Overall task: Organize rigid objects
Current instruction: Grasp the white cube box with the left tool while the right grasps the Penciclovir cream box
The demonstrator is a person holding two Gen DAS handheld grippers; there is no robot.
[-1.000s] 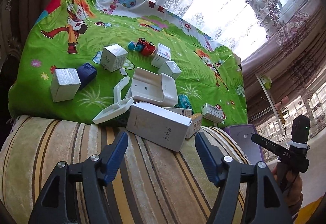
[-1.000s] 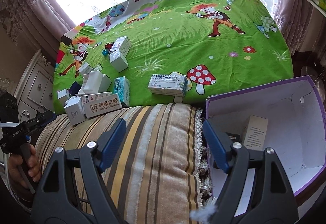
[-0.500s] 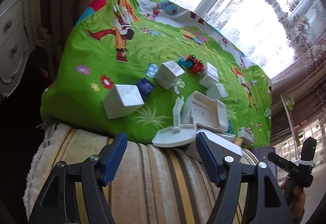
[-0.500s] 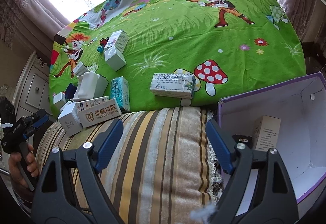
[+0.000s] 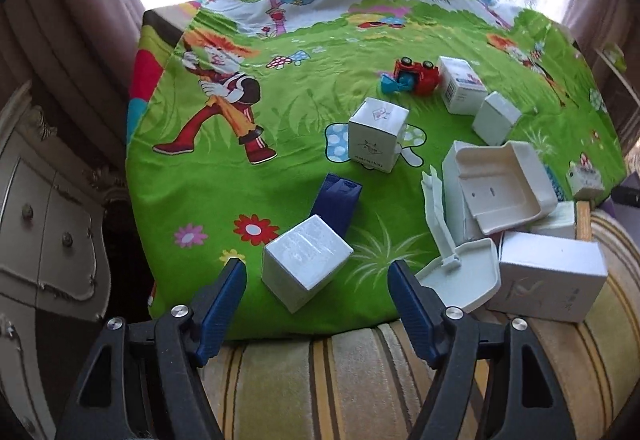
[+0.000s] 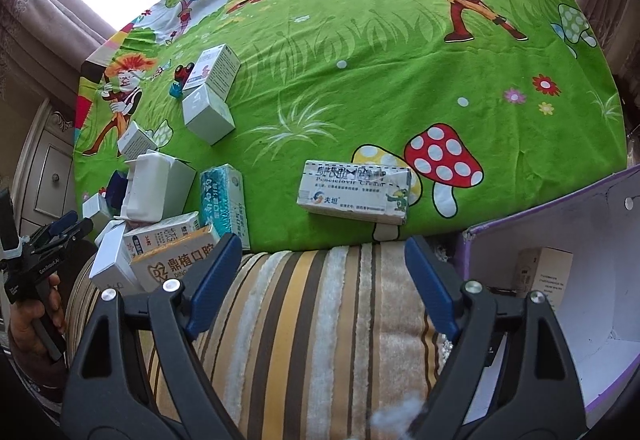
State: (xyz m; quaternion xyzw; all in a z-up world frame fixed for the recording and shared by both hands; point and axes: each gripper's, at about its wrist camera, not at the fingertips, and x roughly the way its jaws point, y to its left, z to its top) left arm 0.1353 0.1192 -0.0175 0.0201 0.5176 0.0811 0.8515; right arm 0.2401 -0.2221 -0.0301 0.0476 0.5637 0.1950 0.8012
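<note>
Having swung left, the wide-spread left tool (image 5: pixel 316 280) now frames the white cube box (image 5: pixel 306 264).

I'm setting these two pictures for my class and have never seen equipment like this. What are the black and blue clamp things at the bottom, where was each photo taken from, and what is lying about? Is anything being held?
They are hand-held grabbers, not a robot: a person carries one in each hand. Each has a small camera looking forward along its two blue fingers, so one picture comes from the left gripper and the other from the right gripper. In the right view you can see the person's hand holding the left tool at the left edge.

On the green cartoon sheet lie many small cartons: a white cube box just ahead of the left fingers, a dark blue box, a red toy car and an open white plastic case. The right view shows a cream carton and a purple storage box with a carton already inside.

Both grippers are open and hold nothing.
</note>
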